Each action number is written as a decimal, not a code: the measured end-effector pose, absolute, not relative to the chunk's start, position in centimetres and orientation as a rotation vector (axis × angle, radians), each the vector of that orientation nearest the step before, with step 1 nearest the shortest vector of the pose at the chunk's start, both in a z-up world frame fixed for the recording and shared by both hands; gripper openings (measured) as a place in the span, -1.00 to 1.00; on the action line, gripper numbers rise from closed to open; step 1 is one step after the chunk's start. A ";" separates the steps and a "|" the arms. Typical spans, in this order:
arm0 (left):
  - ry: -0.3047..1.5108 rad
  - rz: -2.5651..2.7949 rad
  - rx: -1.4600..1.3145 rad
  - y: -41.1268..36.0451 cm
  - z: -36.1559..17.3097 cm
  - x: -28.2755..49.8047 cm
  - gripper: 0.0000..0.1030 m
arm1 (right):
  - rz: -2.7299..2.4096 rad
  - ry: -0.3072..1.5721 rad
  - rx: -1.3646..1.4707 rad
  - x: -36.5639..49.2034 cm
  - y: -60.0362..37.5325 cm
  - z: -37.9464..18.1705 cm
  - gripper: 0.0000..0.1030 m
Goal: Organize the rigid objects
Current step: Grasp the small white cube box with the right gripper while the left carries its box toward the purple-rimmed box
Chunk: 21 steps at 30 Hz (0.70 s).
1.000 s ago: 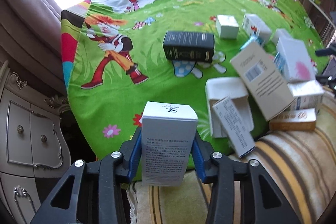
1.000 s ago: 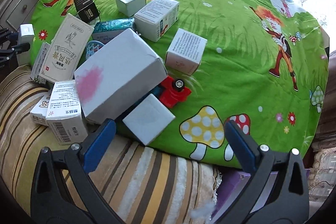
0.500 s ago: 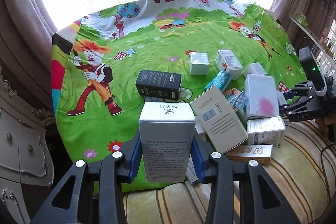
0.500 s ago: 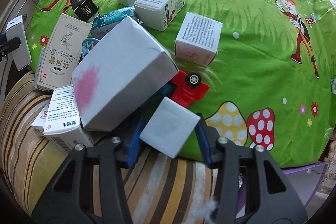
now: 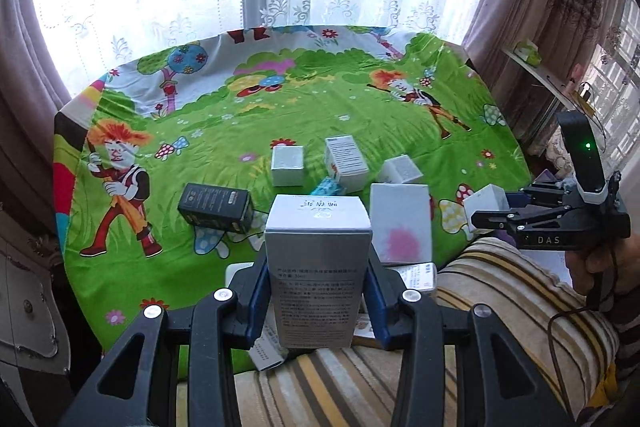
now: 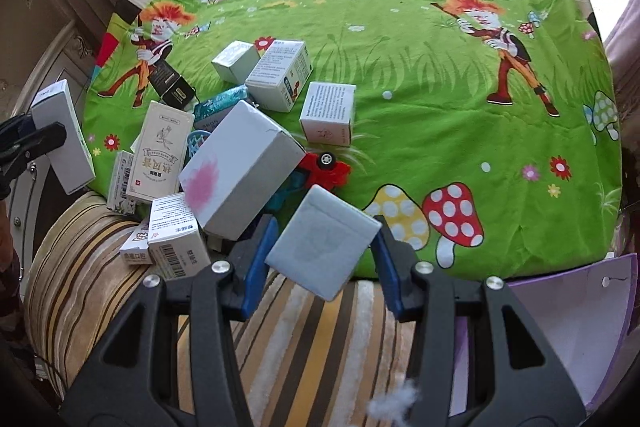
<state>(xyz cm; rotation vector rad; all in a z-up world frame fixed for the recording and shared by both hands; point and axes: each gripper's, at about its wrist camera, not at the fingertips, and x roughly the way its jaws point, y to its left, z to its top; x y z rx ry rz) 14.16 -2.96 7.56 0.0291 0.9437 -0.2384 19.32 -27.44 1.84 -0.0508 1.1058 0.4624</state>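
My left gripper point(image 5: 316, 291) is shut on a tall white box with grey print point(image 5: 318, 267), held upright above the near table edge; it also shows in the right wrist view point(image 6: 64, 139). My right gripper point(image 6: 324, 251) is shut on a small pale blue-grey box point(image 6: 324, 247), tilted and lifted off the cloth; it shows in the left wrist view point(image 5: 486, 203). A pile of boxes lies on the green cartoon tablecloth point(image 6: 420, 87): a large white box with a pink blotch point(image 6: 240, 175), a cream box point(image 6: 160, 155), a black box point(image 5: 214, 207) and a red toy car point(image 6: 326, 169).
A striped cushion point(image 6: 304, 327) lies along the near edge. A purple-edged white container point(image 6: 568, 311) stands at the right. Small white boxes point(image 5: 287, 165) sit mid-table. A cabinet point(image 5: 24, 307) stands at the left, curtains and window behind.
My right gripper shut on the small pale box and lifted it from the pile. My left gripper rose and tilted back with its tall box.
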 end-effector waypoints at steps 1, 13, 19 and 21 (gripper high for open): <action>0.942 -0.253 0.031 -3.6 7.8 14.2 -0.17 | 0.457 1.096 -0.036 19.2 -27.9 2.2 0.01; 0.944 -0.447 0.032 -13.1 9.5 14.4 -0.17 | 0.338 0.988 0.134 15.6 -35.8 5.4 0.01; 0.968 -0.561 0.062 -19.4 9.2 15.1 -0.17 | 0.223 0.966 0.205 14.2 -41.4 5.0 0.01; 0.994 -0.596 0.061 -21.5 8.6 15.5 -0.17 | 0.179 0.963 0.215 13.7 -43.1 4.6 0.01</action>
